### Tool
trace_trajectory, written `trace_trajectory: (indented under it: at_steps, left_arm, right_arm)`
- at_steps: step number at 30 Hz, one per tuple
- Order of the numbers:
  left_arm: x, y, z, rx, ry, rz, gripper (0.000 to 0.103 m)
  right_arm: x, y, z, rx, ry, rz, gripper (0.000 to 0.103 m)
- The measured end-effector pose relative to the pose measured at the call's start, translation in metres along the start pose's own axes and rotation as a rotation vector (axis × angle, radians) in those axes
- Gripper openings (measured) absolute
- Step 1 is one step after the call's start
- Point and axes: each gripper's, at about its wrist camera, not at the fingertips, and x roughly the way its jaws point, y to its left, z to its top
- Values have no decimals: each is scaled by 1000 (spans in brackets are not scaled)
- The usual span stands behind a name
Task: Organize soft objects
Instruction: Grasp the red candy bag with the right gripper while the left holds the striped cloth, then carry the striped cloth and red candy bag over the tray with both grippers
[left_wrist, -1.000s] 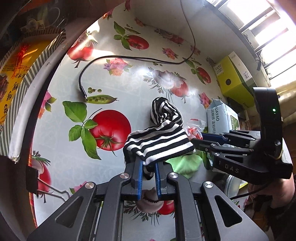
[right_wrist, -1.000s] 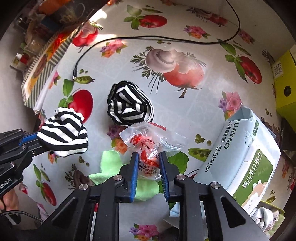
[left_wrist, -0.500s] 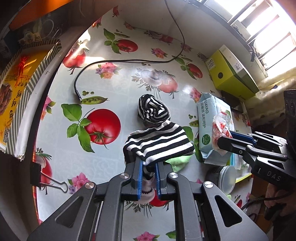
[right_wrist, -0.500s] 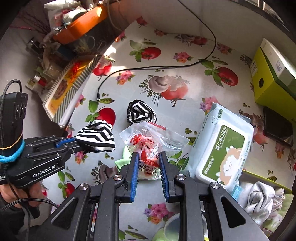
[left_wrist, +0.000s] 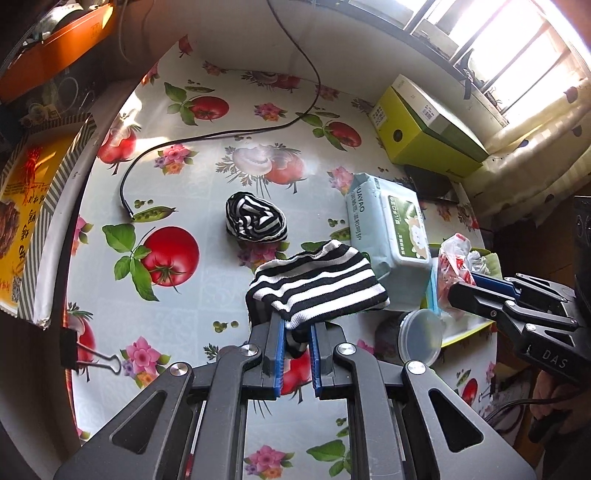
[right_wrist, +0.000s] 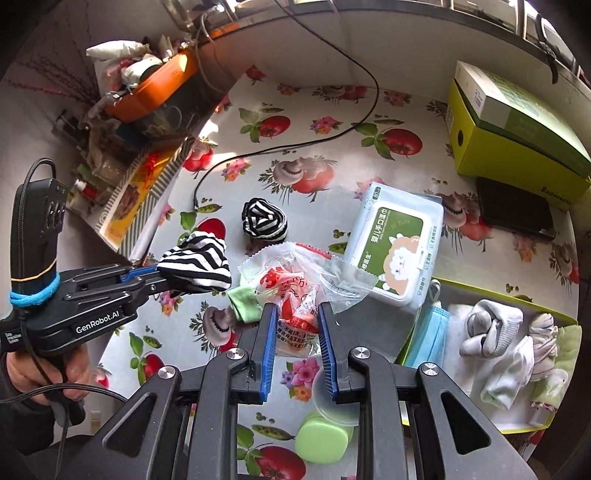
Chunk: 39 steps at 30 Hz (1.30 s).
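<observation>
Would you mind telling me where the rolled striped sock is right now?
The rolled striped sock lies mid-table in both views, between the red tomato print on its left and the wipes pack on its right.

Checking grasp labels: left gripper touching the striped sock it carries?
Touching. Left wrist view shows the left gripper with both blue pads pinching the striped sock, which hangs clear of the tablecloth.
</observation>
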Motion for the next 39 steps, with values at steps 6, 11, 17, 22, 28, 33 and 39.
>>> trace_trajectory:
  at_steps: [6,11,17,22,28,33,39]
  left_arm:
    - [-5,-17,-4,31,0,2,11]
    - [-7,-32,-6,59,2,-3,11]
    - [-3,-53,-10,97,24,-21,11]
    - [3,-72,-12,138,48,-29,11]
    - [10,-96,-10,188,67,-39,11]
    - [17,-113,-8,217,86,-49,11]
    - [24,-127,-7,246,107,-52,11]
  right_arm:
    - [-15,-9,-17,26,-20,-7,21]
    - [-27,-21,-31,54,-33,-18,21]
    - [-38,-46,-52,117,-40,-44,21]
    - [-47,-72,-74,194,-47,-65,21]
    - [-60,-108,-100,287,-58,-99,21]
    - [-67,-138,-119,352,-58,-138,21]
    - [-70,-172,-133,423,-56,-178,21]
